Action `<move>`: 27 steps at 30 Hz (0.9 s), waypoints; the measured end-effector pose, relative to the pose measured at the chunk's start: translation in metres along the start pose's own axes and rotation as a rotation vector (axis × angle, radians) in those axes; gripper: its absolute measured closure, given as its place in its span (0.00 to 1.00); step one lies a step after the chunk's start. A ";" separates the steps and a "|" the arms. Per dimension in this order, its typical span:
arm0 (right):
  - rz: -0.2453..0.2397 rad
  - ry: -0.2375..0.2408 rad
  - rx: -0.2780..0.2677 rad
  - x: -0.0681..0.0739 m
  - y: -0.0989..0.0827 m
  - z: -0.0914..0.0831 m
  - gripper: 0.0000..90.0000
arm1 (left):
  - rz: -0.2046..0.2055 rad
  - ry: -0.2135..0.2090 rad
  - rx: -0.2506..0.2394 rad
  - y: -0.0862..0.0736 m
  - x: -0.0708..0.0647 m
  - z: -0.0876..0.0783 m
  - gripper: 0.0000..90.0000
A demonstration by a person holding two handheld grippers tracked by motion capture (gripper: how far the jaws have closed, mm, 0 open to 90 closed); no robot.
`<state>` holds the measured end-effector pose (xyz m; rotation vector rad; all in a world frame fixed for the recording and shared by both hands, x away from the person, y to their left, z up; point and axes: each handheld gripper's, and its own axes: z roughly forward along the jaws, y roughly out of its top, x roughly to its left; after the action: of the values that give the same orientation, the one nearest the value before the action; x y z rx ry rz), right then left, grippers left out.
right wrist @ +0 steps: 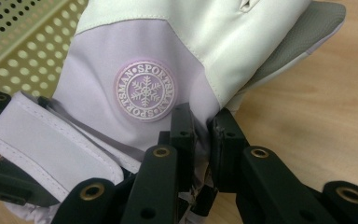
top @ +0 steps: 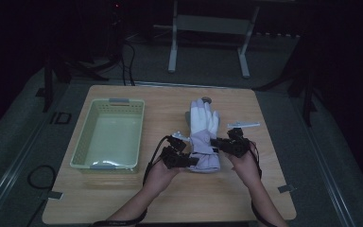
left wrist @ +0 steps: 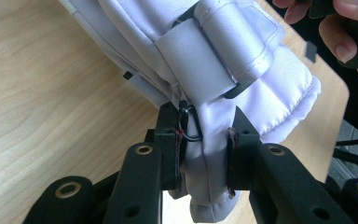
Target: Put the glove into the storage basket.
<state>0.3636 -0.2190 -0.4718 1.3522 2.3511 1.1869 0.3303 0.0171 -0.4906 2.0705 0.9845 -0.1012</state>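
On the left of the wooden table (top: 123, 198) sits a pale green perforated basket (top: 109, 135), empty and well apart from the hands. Just right of it the left gripper (top: 185, 161) has its jaws closed on the cuff edge of a white and lilac ski glove (top: 204, 135), the fabric pinched between the pads (left wrist: 233, 154) beside the wrist strap (left wrist: 191, 60). The glove lies flat at the table's middle, fingers pointing away from the person, and the right gripper (top: 221, 144) clamps its other side, jaws nearly closed on the fabric below the round snowflake badge (right wrist: 145, 91).
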 end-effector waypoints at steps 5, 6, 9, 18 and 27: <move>-0.016 -0.007 -0.033 0.008 0.012 -0.011 0.91 | 0.022 0.007 -0.009 0.010 -0.003 -0.014 0.80; -0.020 -0.008 -0.037 0.010 0.014 -0.012 0.91 | 0.026 0.012 -0.012 0.012 -0.004 -0.017 0.80; -0.026 -0.009 -0.054 0.015 0.021 -0.016 0.90 | 0.031 0.014 -0.011 0.017 -0.004 -0.026 0.80; -0.045 -0.007 -0.085 0.025 0.041 -0.027 0.90 | 0.065 0.014 -0.017 0.031 -0.002 -0.046 0.80; -0.062 -0.006 -0.080 0.038 0.049 -0.016 0.90 | 0.053 0.028 -0.011 0.026 0.009 -0.060 0.80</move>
<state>0.3655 -0.1842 -0.4175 1.2461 2.2972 1.2429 0.3385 0.0555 -0.4375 2.0918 0.9443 -0.0393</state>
